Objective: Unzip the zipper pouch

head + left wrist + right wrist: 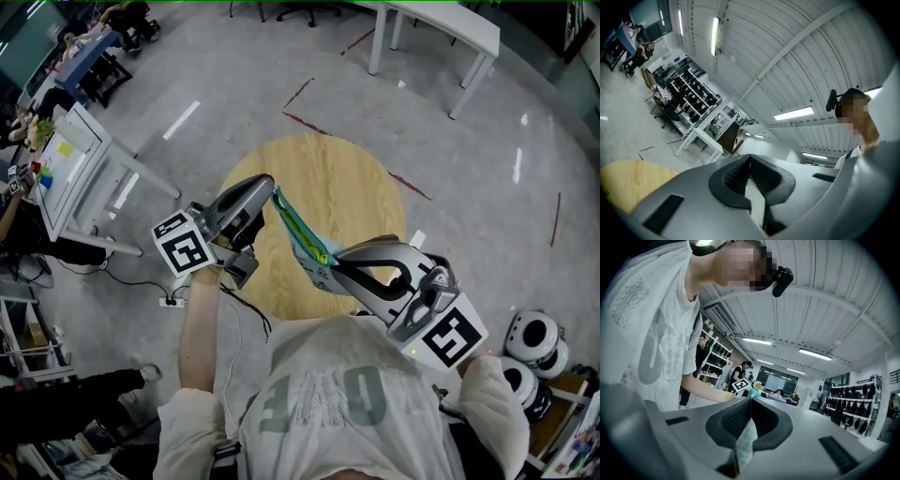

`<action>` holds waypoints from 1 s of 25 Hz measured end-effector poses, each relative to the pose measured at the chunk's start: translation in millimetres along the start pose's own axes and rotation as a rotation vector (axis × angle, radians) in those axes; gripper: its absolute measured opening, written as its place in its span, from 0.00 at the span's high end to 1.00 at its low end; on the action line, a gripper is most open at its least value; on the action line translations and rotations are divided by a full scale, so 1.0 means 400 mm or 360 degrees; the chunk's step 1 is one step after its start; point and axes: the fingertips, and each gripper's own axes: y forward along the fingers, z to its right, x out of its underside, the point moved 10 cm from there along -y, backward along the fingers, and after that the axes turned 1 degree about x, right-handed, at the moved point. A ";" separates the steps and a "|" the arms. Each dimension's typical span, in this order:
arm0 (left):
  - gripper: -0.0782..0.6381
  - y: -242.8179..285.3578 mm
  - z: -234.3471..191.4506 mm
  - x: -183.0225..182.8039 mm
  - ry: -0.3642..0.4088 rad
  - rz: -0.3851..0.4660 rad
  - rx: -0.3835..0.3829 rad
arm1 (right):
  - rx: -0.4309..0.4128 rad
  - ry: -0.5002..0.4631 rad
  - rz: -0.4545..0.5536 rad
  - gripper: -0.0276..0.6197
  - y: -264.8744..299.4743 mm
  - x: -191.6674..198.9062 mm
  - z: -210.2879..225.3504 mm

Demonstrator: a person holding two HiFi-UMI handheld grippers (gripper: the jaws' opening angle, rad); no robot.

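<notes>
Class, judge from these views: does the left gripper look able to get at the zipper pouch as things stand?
Probably yes: the left gripper has its jaws shut on one end of the zipper pouch, the right gripper pinches the other end, and nothing stands between them.

Floor (216, 75): grey polished concrete, glossy, with red tape lines (302, 120) at 12 o'clock of the round wooden surface (347, 169). Long white table (441, 23) at 1 o'clock, white cart (70, 169) at 9, power strip (172, 301) with cable on the floor at 8. Ceiling (787, 47): white ribbed panels on beams, strip lights (794, 113) lit. Left gripper view: black storage racks (691, 96) at 10, second white table (701, 138) just below them. Right gripper view: dark glazed partition (776, 380) dead centre, stocked shelves (853, 408) at 3.
</notes>
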 end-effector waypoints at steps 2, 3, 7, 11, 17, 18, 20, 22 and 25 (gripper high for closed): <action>0.86 0.004 -0.002 0.000 -0.0001 0.0005 -0.0004 | 0.0005 0.0013 -0.0001 0.91 0.000 0.004 0.004; 0.86 0.006 -0.002 0.000 0.0003 0.0008 -0.0005 | 0.0007 0.0021 0.0001 0.91 0.001 0.005 0.006; 0.85 0.011 -0.001 -0.011 0.0094 0.0040 -0.0040 | 0.0024 0.0071 0.0037 0.91 0.005 0.007 0.029; 0.85 0.003 0.014 -0.026 0.0212 0.0070 -0.0127 | 0.0041 0.0066 0.0027 0.91 0.010 0.017 0.044; 0.85 -0.017 0.081 -0.080 0.0417 0.0237 -0.0240 | 0.0053 -0.0030 -0.0142 0.91 0.051 0.072 0.086; 0.85 -0.021 0.096 -0.090 0.0463 0.0273 -0.0275 | 0.0052 -0.0052 -0.0193 0.91 0.063 0.088 0.096; 0.85 -0.031 0.125 -0.104 0.0544 0.0341 -0.0338 | 0.0045 -0.0099 -0.0295 0.91 0.090 0.122 0.120; 0.85 -0.040 0.151 -0.113 0.0623 0.0400 -0.0409 | 0.0037 -0.0148 -0.0390 0.91 0.117 0.157 0.146; 0.85 -0.054 0.182 -0.115 0.0730 0.0448 -0.0525 | 0.0031 -0.0205 -0.0506 0.91 0.161 0.218 0.179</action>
